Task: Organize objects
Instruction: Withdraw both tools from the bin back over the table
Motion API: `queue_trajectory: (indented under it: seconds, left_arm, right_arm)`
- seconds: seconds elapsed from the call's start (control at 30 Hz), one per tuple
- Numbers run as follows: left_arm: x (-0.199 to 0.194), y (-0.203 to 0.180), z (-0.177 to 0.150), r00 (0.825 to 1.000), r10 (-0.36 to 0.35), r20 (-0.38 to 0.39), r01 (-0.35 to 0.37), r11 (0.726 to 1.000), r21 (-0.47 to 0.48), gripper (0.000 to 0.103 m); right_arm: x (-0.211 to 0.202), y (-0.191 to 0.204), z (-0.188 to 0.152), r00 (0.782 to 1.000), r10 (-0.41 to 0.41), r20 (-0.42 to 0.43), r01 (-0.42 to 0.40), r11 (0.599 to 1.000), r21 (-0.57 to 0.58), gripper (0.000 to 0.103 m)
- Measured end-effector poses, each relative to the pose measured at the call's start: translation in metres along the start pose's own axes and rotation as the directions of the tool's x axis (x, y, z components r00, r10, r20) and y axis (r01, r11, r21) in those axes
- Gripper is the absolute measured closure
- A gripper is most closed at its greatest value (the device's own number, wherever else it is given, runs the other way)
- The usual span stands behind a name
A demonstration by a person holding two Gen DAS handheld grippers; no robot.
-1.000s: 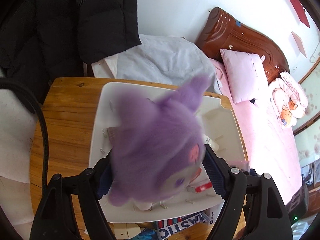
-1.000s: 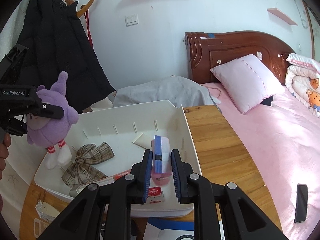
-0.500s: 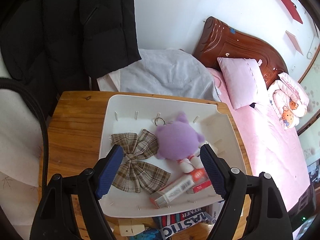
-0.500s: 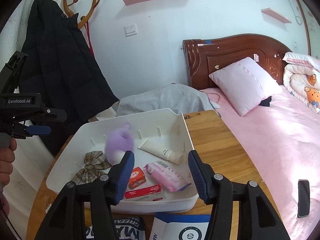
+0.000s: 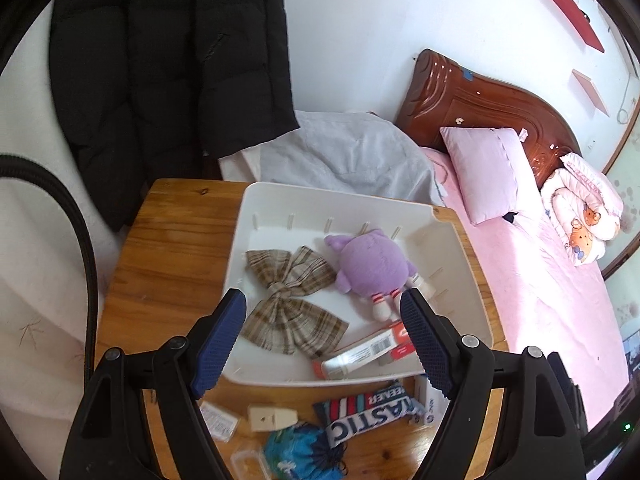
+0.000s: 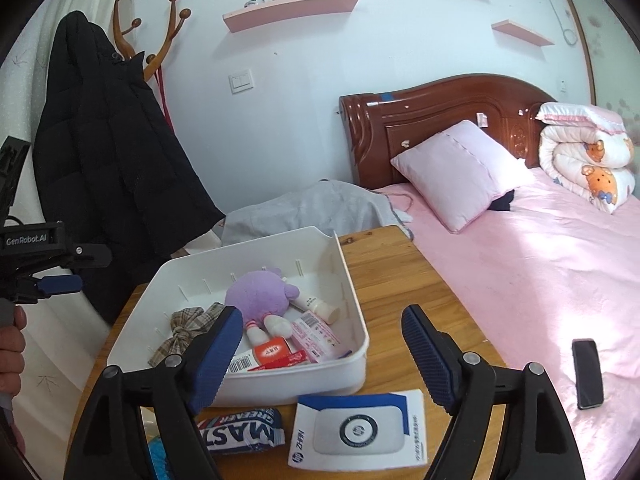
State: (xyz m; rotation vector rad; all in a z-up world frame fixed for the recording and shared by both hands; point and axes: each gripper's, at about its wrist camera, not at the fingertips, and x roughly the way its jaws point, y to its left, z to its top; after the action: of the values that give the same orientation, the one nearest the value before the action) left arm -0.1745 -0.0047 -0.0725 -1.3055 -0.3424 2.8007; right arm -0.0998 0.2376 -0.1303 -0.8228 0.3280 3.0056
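A white tray [image 5: 340,194] [image 6: 300,376] sits on the wooden table [image 5: 168,248]. In it lie a purple plush toy [image 5: 372,264] [image 6: 256,296], a plaid bow [image 5: 288,300] [image 6: 184,328], a pink packet [image 6: 316,336], a red box [image 6: 272,354], a white tube [image 6: 316,304] and a long toothpaste box [image 5: 360,354]. My left gripper [image 5: 320,308] hangs open above the tray's near side, holding nothing. The jaws of my right gripper [image 6: 322,316] are opening, wide apart above the tray's near right corner, with nothing gripped.
In front of the tray lie a striped packet [image 6: 240,432], a white and blue box [image 6: 360,432] and small tags [image 5: 272,418]. A pink bed [image 6: 520,280] with a phone [image 6: 587,372] borders the table on the right. A black coat [image 6: 104,160] hangs at the left, grey cloth [image 6: 312,208] behind.
The left gripper let the plush toy fall into the tray. The right jaws opened off the pink packet, which now lies in the tray. Both grippers drew back and up.
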Motion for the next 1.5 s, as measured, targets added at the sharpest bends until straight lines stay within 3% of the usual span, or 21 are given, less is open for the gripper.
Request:
queue_trajectory:
  seconds: [0.33, 0.47, 0.6, 0.73, 1.03, 1.5]
  left_arm:
    - [-0.017, 0.016, -0.028, 0.997, 0.072, -0.001, -0.072, 0.997, -0.03, 0.021]
    - [-0.024, 0.022, -0.041, 0.994, 0.111, 0.011, -0.11, 0.992, -0.06, 0.021]
    - [-0.031, 0.028, -0.054, 0.997, 0.079, 0.012, -0.077, 0.992, -0.097, 0.021]
    - [-0.039, 0.029, -0.073, 0.994, 0.108, 0.012, -0.106, 0.991, -0.081, 0.021]
    - [-0.038, 0.04, -0.117, 0.991, 0.129, -0.017, -0.13, 0.986, -0.104, 0.021]
    - [-0.02, 0.058, -0.154, 0.986, 0.155, -0.064, -0.162, 0.977, -0.135, 0.021]
  right_arm:
    - [-0.023, -0.004, -0.024, 0.999, -0.02, -0.027, 0.021, 0.999, 0.049, 0.02]
    - [-0.035, -0.004, -0.035, 1.0, 0.011, -0.027, -0.01, 0.998, 0.054, 0.02]
    - [-0.051, -0.001, -0.044, 1.0, 0.014, -0.011, -0.013, 0.999, 0.042, 0.02]
    - [-0.07, -0.001, -0.059, 1.0, 0.014, 0.01, -0.014, 0.998, 0.069, 0.02]
    - [-0.092, 0.002, -0.098, 1.0, 0.012, -0.025, -0.009, 0.993, 0.116, 0.02]
    - [-0.082, 0.023, -0.155, 0.99, -0.015, -0.139, 0.021, 0.999, 0.037, 0.02]
